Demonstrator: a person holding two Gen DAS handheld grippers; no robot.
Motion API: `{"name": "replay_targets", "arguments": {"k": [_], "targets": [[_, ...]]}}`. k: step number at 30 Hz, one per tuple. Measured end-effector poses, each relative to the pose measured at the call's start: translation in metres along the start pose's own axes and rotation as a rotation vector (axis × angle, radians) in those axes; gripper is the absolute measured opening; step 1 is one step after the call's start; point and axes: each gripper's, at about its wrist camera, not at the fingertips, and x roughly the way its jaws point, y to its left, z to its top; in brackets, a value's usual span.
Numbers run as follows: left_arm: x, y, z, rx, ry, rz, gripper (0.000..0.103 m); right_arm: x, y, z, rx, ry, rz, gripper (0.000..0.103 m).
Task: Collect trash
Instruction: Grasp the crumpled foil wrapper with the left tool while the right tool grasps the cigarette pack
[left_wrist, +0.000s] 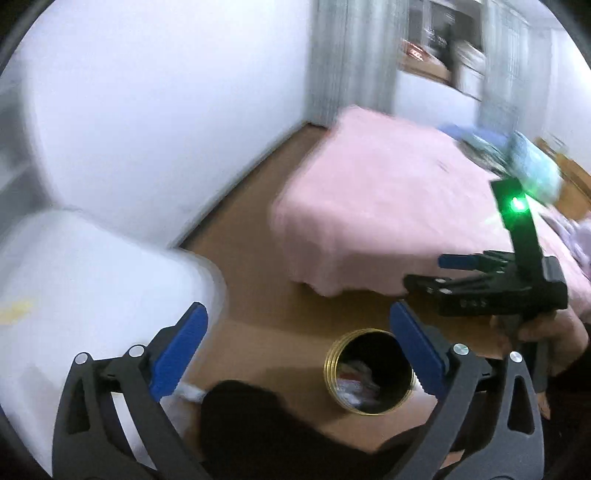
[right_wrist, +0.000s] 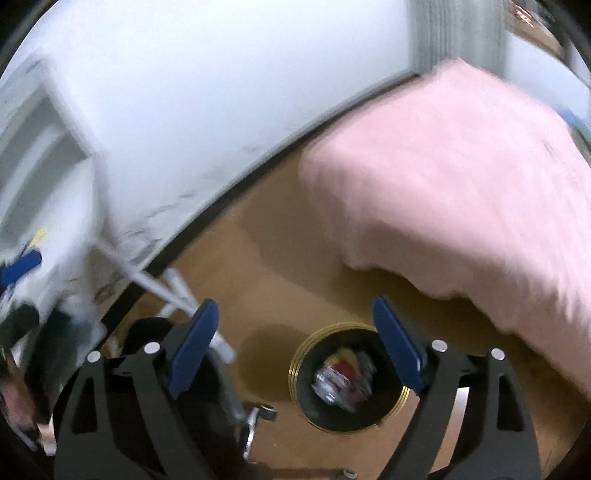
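A round black trash bin with a gold rim (left_wrist: 331, 363) stands on the wooden floor below both grippers; it also shows in the right wrist view (right_wrist: 295, 373). Crumpled trash (right_wrist: 341, 380), red, white and silvery, lies inside it, also seen in the left wrist view (left_wrist: 356, 382). My left gripper (left_wrist: 297, 350) is open and empty, above the bin. My right gripper (right_wrist: 295, 343) is open and empty, also above the bin. The right gripper shows side-on in the left wrist view (left_wrist: 432, 275), with a green light on its body. Both views are blurred by motion.
A bed with a pink cover (left_wrist: 388, 206) stands to the right, also in the right wrist view (right_wrist: 461, 184). A white table (left_wrist: 74, 280) is at the left. White chair legs (right_wrist: 177, 291) stand by the white wall (right_wrist: 221, 92). A dark shape (left_wrist: 240, 417) lies below.
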Motion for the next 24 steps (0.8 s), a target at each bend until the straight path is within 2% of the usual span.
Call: {"name": "replay_targets", "arguments": {"k": [3,7,11,13,17,21,24], "targets": [[-0.052,0.069,-0.013,-0.094,-0.012,0.141,0.096,0.001,0.080,0.021,-0.186,-0.011,0.121,0.083],[-0.121,0.161,-0.059,-0.253,0.010,0.298,0.096,0.007,0.197,0.029,-0.463,0.007,0.314,0.085],[-0.186,0.230,-0.122,-0.413,0.038,0.454,0.096,0.019,0.310,0.017,-0.768,0.072,0.486,0.086],[-0.211,0.250,-0.151,-0.484,0.048,0.509,0.096,0.025,0.366,0.004,-0.944,0.103,0.554,0.088],[-0.244,0.281,-0.203,-0.632,0.072,0.560,0.096,0.039,0.442,-0.029,-1.253,0.110,0.586,0.089],[-0.258,0.293,-0.226,-0.705,0.083,0.580,0.096,0.056,0.487,-0.041,-1.425,0.138,0.620,0.089],[-0.256,0.311,-0.226,-0.764,0.092,0.581,0.096,0.068,0.509,-0.043,-1.478,0.177,0.662,0.089]]}}
